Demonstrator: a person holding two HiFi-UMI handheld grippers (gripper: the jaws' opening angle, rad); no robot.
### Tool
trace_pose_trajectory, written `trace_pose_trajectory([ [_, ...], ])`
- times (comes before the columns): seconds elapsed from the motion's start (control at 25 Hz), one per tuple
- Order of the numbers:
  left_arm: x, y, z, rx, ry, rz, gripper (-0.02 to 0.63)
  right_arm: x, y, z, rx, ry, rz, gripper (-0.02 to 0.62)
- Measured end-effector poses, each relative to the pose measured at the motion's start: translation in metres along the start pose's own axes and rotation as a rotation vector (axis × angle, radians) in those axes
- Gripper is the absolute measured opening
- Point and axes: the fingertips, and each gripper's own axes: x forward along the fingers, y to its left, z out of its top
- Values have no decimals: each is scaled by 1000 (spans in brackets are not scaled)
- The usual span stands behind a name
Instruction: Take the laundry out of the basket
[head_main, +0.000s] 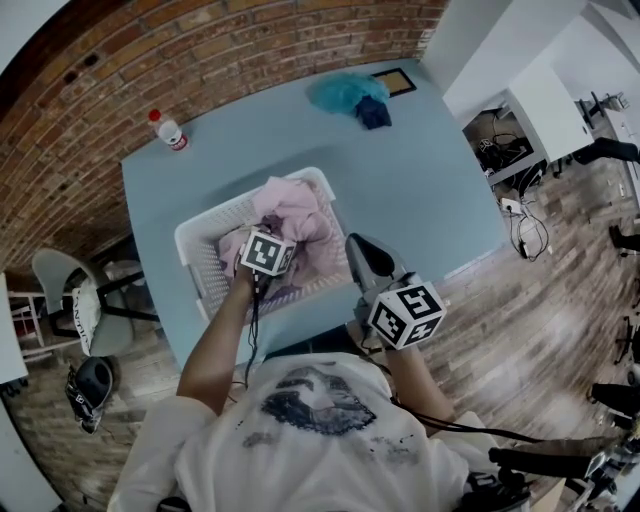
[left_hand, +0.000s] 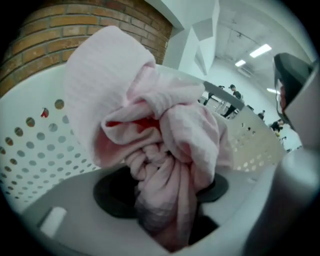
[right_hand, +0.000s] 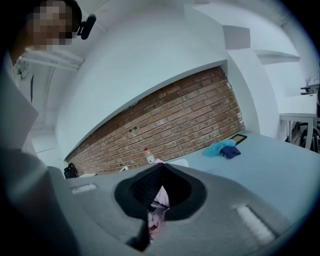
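Bunching into a knot, the pink garment (left_hand: 170, 135) is clamped in the left tool (left_hand: 162, 200), inside the white basket (head_main: 188, 245) near the front edge of the worktop (head_main: 420, 200), so the way out is probably straight up over the rim. The right tool (right_hand: 159, 172), jaws together and empty, hangs just right of the basket.

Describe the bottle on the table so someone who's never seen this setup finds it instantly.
Start at the light blue table by the brick wall. At its far left corner, beyond the white basket, stands the bottle on its own. It is clear with a red cap and label, unlike the pink laundry in the basket and the blue cloths at the far right corner.
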Motion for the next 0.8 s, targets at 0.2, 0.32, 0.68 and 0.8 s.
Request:
trace_pose_trajectory([
  [0.2, -13, 0, 4, 7, -52, 40, 215, -11, 7, -1, -3, -13, -17, -3],
  [0.32, -18, 0, 5, -1, -81, 40, 198, -17, 5, -3, 6, -19, -35, -3],
  [0.68, -53, -4, 13, 2, -195, 35, 163, -23, 15, -2, 6, -41, -47, -3],
  [0.8, -71, -5, 18, 9, -245, 38, 163, -23, 21, -1, 2, -46, -44, -3],
])
